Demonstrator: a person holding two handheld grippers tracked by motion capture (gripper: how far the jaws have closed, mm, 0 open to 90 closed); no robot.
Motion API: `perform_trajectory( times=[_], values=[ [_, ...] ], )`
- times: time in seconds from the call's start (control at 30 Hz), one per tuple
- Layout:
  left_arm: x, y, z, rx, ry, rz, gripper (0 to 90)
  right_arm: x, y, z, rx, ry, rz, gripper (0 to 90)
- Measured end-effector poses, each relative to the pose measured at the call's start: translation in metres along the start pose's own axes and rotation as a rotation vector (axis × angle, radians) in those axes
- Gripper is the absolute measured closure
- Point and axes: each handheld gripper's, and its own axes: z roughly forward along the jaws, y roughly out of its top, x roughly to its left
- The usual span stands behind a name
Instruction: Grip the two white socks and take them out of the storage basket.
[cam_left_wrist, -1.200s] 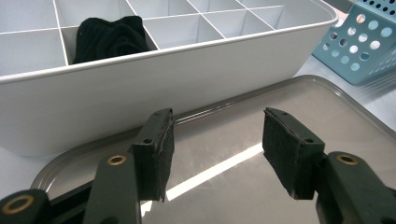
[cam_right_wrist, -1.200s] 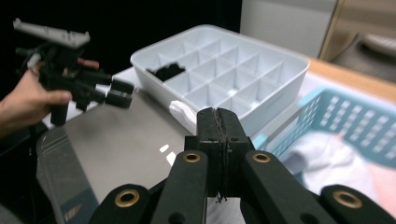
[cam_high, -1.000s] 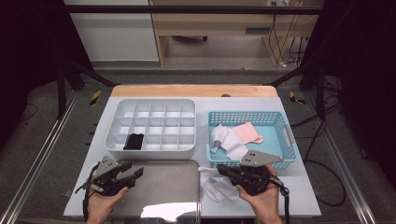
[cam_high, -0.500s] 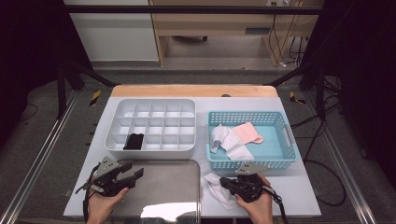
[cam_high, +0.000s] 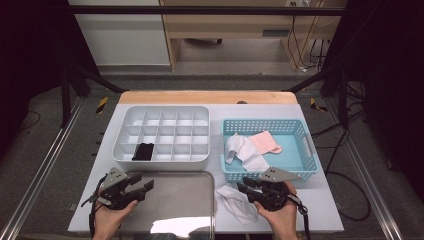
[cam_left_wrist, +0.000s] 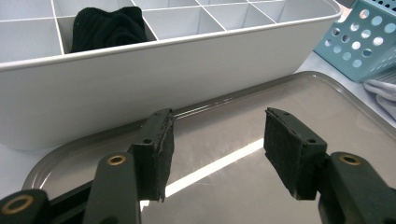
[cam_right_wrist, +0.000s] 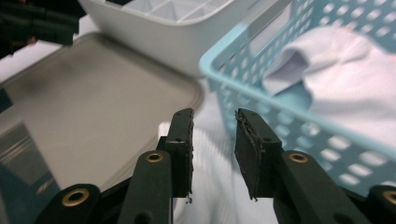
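A white sock lies crumpled on the table between the metal tray and the blue basket. My right gripper hovers just right of it. Its jaws have just been opening. In the right gripper view the right gripper is open, and the white sock lies below the gap, untouched by the pads. My left gripper is open over the tray's left part. Nothing sits between the pads of the left gripper, which faces the white divided box.
The divided box holds a black sock in a front-row cell. Another white sock and a pink sock lie in the basket. The table's front edge is close under both hands.
My right gripper has sunk toward the table and its jaws have parted, letting go of the white sock, which now rests beside the tray. The left gripper has stayed put.
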Motion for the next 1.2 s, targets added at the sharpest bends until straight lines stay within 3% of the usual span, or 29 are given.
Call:
perform_trajectory(
  times=[0.23, 0.5, 1.2],
  values=[
    [0.002, 0.000, -0.001, -0.005, 0.002, -0.009, 41.9, -0.017, 0.028, -0.004, -0.045, -0.086, 0.037, 60.1],
    [0.003, 0.000, -0.002, -0.008, 0.008, -0.007, 41.9, -0.032, 0.061, 0.008, -0.061, -0.174, 0.034, 54.9],
    [0.006, 0.000, -0.002, -0.013, 0.010, -0.016, 42.0, -0.073, 0.105, 0.060, -0.001, -0.286, 0.078, 52.0]
  ],
)
